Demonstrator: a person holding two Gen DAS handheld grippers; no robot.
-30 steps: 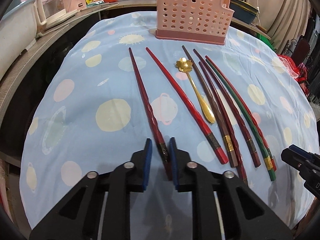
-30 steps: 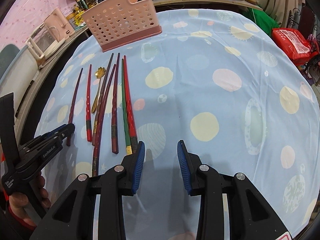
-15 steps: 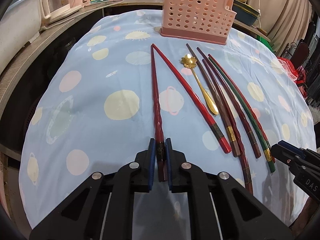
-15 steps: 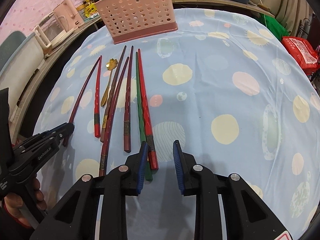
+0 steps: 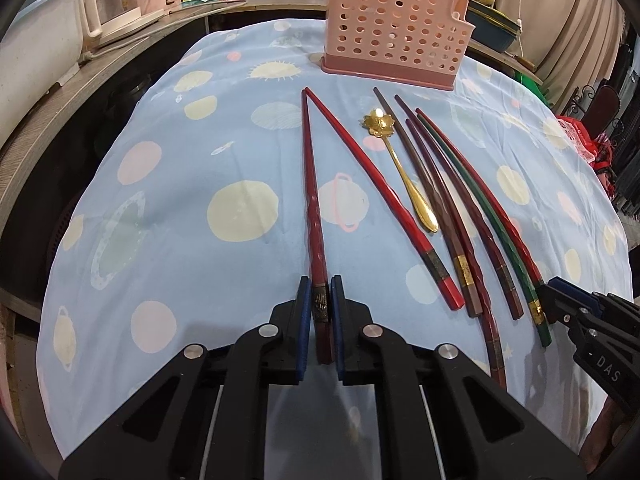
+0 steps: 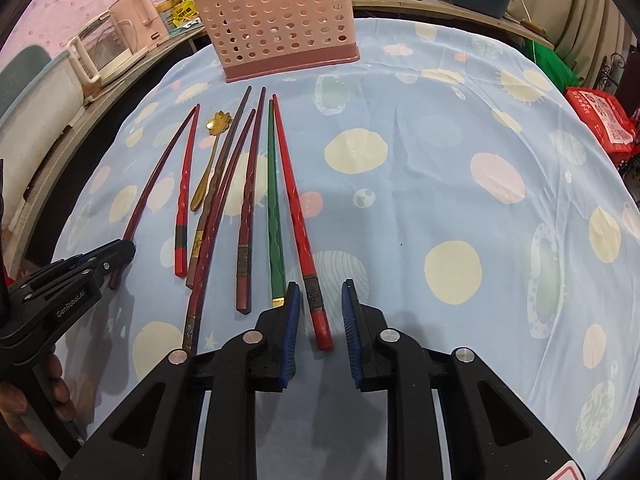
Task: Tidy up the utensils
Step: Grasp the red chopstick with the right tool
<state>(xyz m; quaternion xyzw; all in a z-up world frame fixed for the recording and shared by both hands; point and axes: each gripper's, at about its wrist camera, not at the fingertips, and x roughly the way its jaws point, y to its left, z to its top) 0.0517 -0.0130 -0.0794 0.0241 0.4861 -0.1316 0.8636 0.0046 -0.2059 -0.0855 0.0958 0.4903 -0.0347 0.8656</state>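
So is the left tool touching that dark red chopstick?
Touching. In the left wrist view the left tool has both blue pads pressed against the dark red chopstick.

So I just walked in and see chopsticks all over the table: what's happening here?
A person is sorting utensils with a gripper in each hand. The left gripper is shut on the thick end of a dark red chopstick. The right gripper is closing around a bright red chopstick, its fingers not yet pressing it. The other chopsticks and a gold spoon lie on the tablecloth, in front of the pink basket.

Tablecloth [image 5: 240,152] (spotted blue): chopsticks [image 5: 424,184], spoon [image 5: 404,168], basket [image 5: 392,28].
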